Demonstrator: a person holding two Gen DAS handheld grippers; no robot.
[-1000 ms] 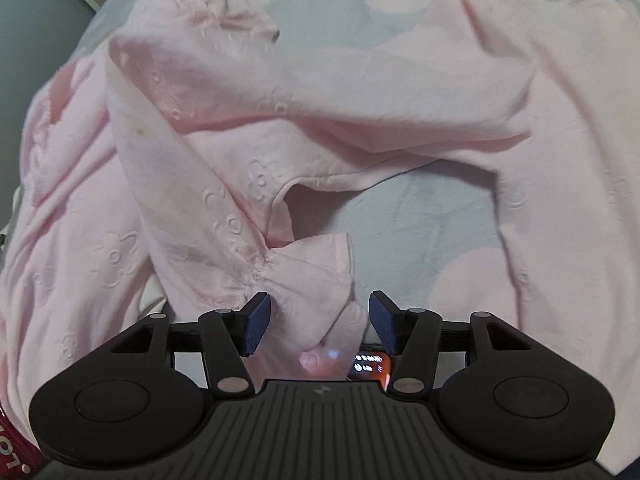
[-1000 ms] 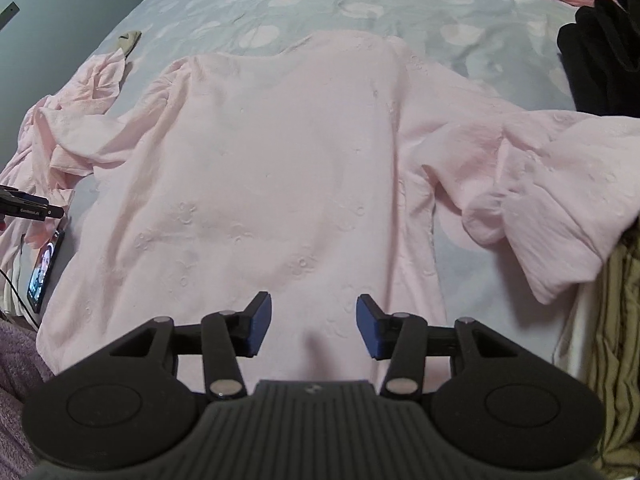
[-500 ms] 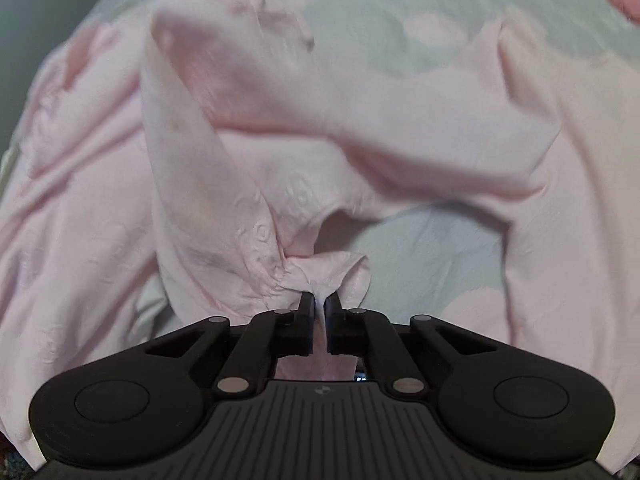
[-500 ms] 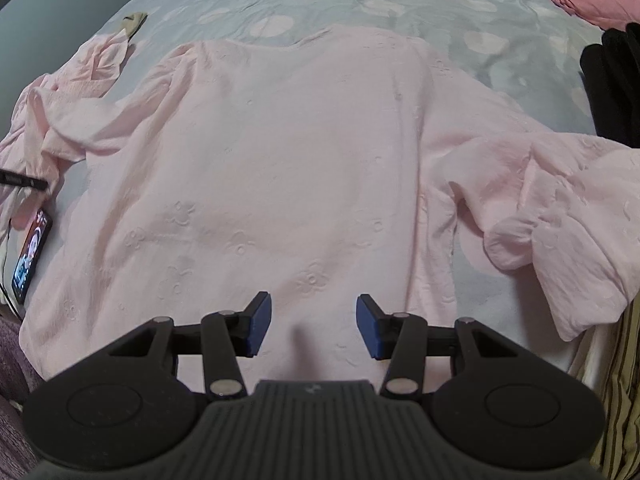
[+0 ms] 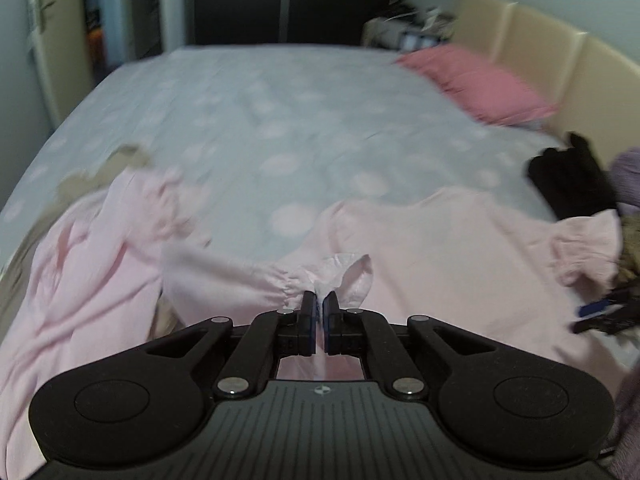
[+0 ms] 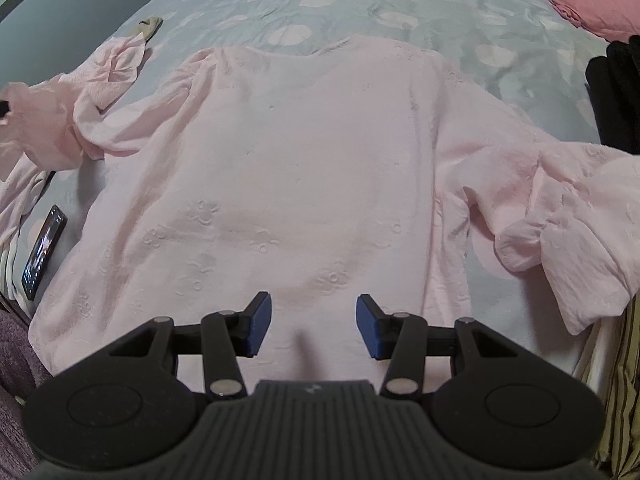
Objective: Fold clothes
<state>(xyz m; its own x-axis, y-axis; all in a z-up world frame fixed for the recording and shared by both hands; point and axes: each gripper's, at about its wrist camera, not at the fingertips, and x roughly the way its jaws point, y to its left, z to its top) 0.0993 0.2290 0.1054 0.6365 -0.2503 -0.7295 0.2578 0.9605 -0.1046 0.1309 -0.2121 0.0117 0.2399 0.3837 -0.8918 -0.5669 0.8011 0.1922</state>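
A pale pink embroidered blouse [image 6: 304, 168] lies flat on the bed with its hem toward me. My left gripper [image 5: 320, 314] is shut on the ruffled cuff [image 5: 344, 272] of the blouse's left sleeve and holds it lifted; that raised sleeve [image 6: 44, 120] shows at the left edge of the right wrist view. My right gripper [image 6: 313, 326] is open and empty, hovering just above the hem. The right sleeve [image 6: 568, 216] lies bunched at the right.
The bed has a grey sheet with pale dots [image 5: 280, 120]. A pink pillow [image 5: 476, 80] lies at the far right by the headboard. Black clothing [image 6: 616, 92] is piled at the right. A phone [image 6: 42, 252] lies at the left, by the blouse.
My left gripper shut on the sleeve cuff, then lifted it and tilted up so its view now looks across the bed. My right gripper stayed open, moving slightly forward over the hem.
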